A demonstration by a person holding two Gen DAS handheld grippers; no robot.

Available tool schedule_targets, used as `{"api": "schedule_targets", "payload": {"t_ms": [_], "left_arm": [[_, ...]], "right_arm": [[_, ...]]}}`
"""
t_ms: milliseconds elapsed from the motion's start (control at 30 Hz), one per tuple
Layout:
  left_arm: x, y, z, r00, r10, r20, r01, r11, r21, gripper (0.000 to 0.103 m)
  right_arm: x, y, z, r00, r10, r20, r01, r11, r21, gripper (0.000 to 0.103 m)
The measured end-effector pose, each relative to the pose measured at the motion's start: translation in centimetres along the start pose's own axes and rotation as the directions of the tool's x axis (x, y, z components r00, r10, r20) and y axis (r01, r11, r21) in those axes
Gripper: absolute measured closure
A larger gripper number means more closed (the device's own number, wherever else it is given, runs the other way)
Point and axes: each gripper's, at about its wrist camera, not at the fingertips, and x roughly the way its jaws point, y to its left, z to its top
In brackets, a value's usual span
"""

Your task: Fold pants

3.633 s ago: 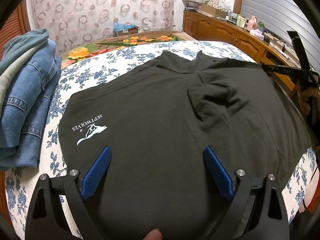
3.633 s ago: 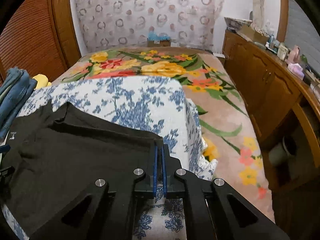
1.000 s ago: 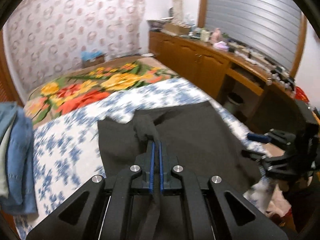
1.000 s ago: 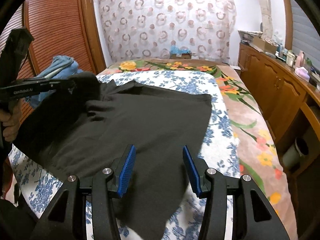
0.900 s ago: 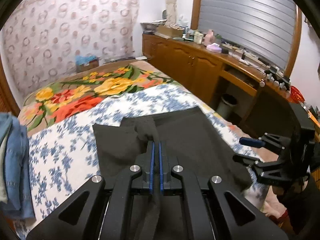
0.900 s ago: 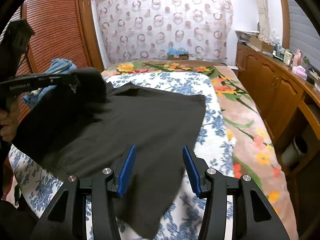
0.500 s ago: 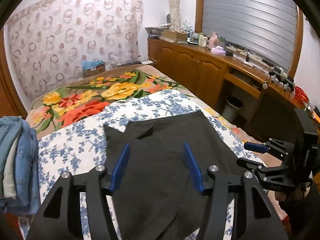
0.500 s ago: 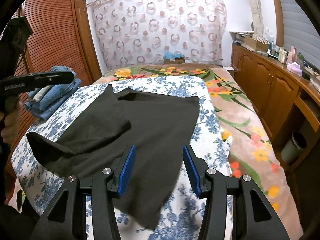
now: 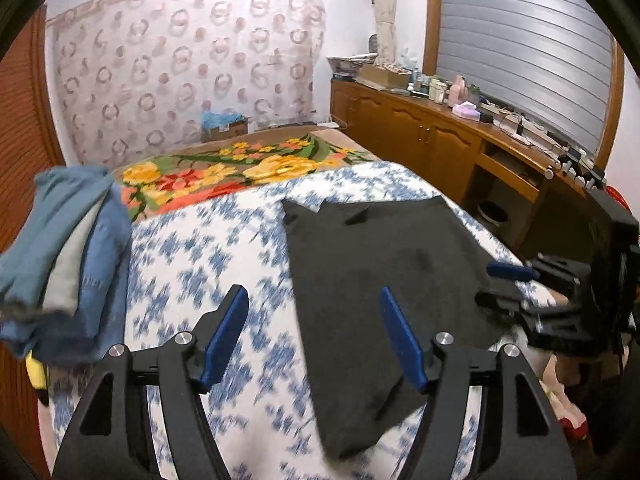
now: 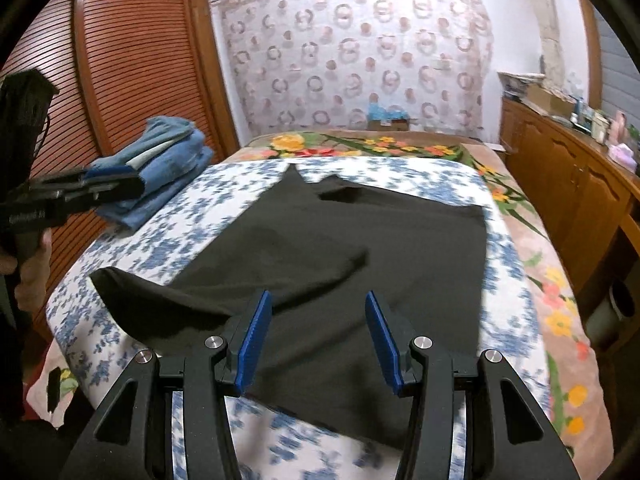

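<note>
Broadly, the bed (image 10: pixel 516 320) filled both views, its blue-and-white floral cover running from the near edge back to a bright flowered blanket (image 10: pixel 360 146) at the far end. A patterned curtain (image 10: pixel 352 60) hung behind the bed, slatted wooden doors (image 10: pixel 132 60) stood along its left side and a long wooden cabinet (image 9: pixel 432 140) ran along its right side, cluttered on top.

The pants (image 10: pixel 340 248), dark and plain, lay spread across the middle and right of the bed. One corner trailed toward the near left edge, a small flap was turned over near the far edge, and the near end reached almost to the near edge. No finger touched the cloth.

A stack of folded blue clothes (image 10: pixel 160 160) sat at the far left edge of the bed, well apart from the pants.

The right gripper (image 10: pixel 316 338) hovered above the near end of the pants, its jaws moderately apart with nothing clamped between the blue pads (image 10: pixel 254 344); only cloth lying on the bed showed through the gap. The left gripper (image 9: pixel 314 338) was above the near edge, beside the left edge of the pants; its jaws were opening, already wide, and held nothing. In the right wrist view a hand (image 10: pixel 30 276) gripped its handle at the left border.
</note>
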Motion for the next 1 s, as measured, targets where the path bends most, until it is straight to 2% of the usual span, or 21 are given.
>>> {"api": "schedule_targets", "payload": {"t_ms": [167, 367, 600, 667, 733, 767, 833, 867, 933, 1000], "left_arm": [[0.0, 1.3, -2.2, 1.000, 0.006, -0.022, -0.007, 0.999, -0.031, 0.034], [-0.1, 0.8, -3.4, 0.999, -0.041, -0.023, 0.040, 0.998, -0.042, 0.034], [1.0, -0.4, -5.0, 0.993, -0.109, -0.047, 0.107, 0.993, -0.041, 0.034], [1.7, -0.6, -5.5, 0.991, -0.116, -0.067, 0.113, 0.993, -0.043, 0.040], [2.3, -0.6, -5.8, 0.989, -0.120, -0.082, 0.117, 0.992, -0.046, 0.054], [2.7, -0.5, -6.0, 0.988, -0.126, -0.090, 0.122, 0.991, -0.052, 0.059], [3.0, -0.4, -6.3, 0.985, -0.139, -0.098, 0.134, 0.989, -0.059, 0.080], [3.1, -0.4, -6.3, 0.985, -0.139, -0.097, 0.134, 0.989, -0.060, 0.085], [3.0, -0.6, -6.2, 0.986, -0.142, -0.092, 0.137, 0.989, -0.056, 0.093], [2.7, -0.9, -5.8, 0.986, -0.146, -0.080, 0.143, 0.989, -0.048, 0.094]], "right_arm": [[2.3, -2.1, 1.2, 1.000, -0.017, -0.024, 0.017, 1.000, 0.013, 0.052], [6.0, -5.2, 3.2, 0.996, -0.031, -0.086, 0.035, 0.998, 0.043, 0.052], [10.1, -5.3, 4.9, 0.986, -0.018, -0.165, 0.022, 1.000, 0.021, 0.063], [10.9, -4.8, 5.0, 0.982, -0.023, -0.186, 0.025, 1.000, 0.009, 0.066], [11.0, -4.5, 5.1, 0.980, -0.035, -0.197, 0.035, 0.999, 0.000, 0.071], [11.1, -4.6, 5.2, 0.980, -0.044, -0.196, 0.043, 0.999, -0.009, 0.077], [11.0, -4.4, 5.4, 0.978, -0.046, -0.203, 0.044, 0.999, -0.016, 0.091], [10.9, -4.2, 5.5, 0.978, -0.029, -0.205, 0.024, 0.999, -0.027, 0.097], [10.2, -3.6, 5.7, 0.981, -0.019, -0.193, 0.011, 0.999, -0.047, 0.099], [9.7, -3.3, 6.1, 0.985, -0.025, -0.170, 0.012, 0.997, -0.073, 0.099]]}}
